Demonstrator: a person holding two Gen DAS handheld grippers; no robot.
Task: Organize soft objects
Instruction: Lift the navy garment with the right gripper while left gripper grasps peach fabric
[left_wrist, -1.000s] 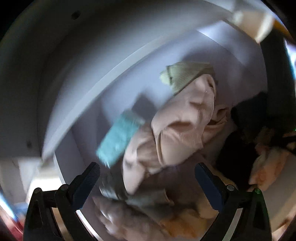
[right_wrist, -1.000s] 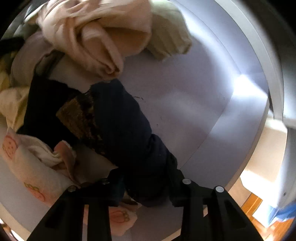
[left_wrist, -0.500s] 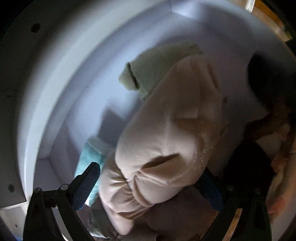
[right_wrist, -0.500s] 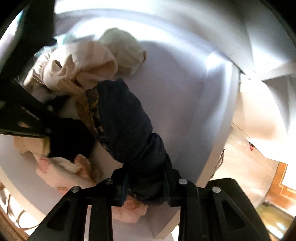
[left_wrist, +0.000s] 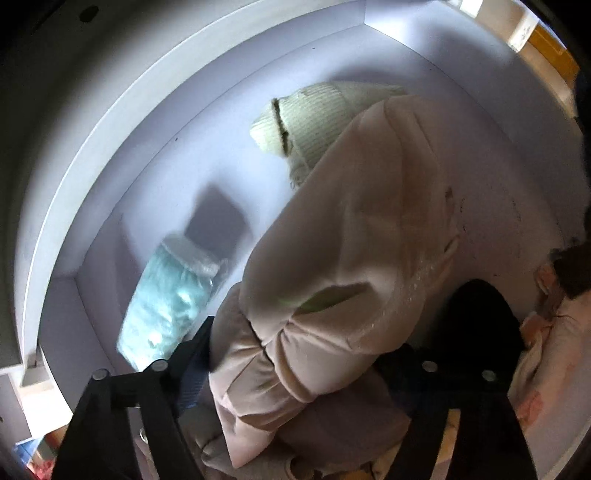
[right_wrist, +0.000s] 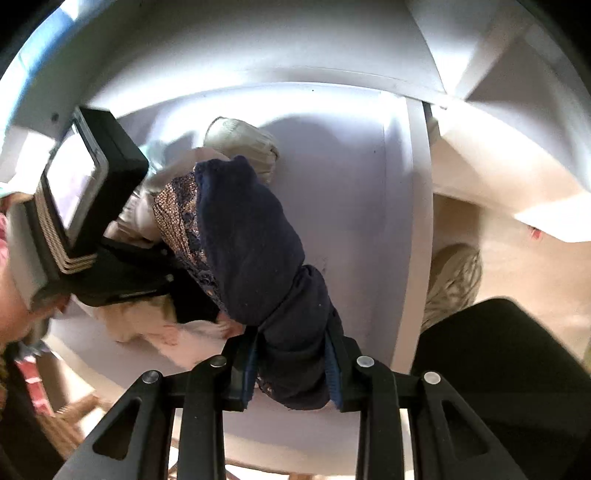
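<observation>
A bulky pale pink garment (left_wrist: 351, 240) fills the left wrist view, lying over a cream knit item (left_wrist: 317, 110). My left gripper (left_wrist: 299, 358) points down over it; its jaws are closing and both pads touch the pink fabric bunched between them. My right gripper (right_wrist: 291, 365) is shut on a dark navy garment (right_wrist: 251, 240) with a gold-brown patterned part, which hangs lifted above the white bin floor (right_wrist: 351, 221). The left gripper's camera body (right_wrist: 92, 184) shows in the right wrist view, over the pile.
A teal plastic-wrapped packet (left_wrist: 170, 299) leans in the bin's corner by the white wall (left_wrist: 147, 129). A black garment (left_wrist: 476, 317) and a pale printed cloth (left_wrist: 546, 350) lie to the right. Outside the bin are a light floor, a knitted slipper (right_wrist: 454, 280) and a dark shape (right_wrist: 498, 369).
The left jaws came in from wide open onto the pink garment. The right gripper rose and rolled, lifting the navy garment off the pile.
</observation>
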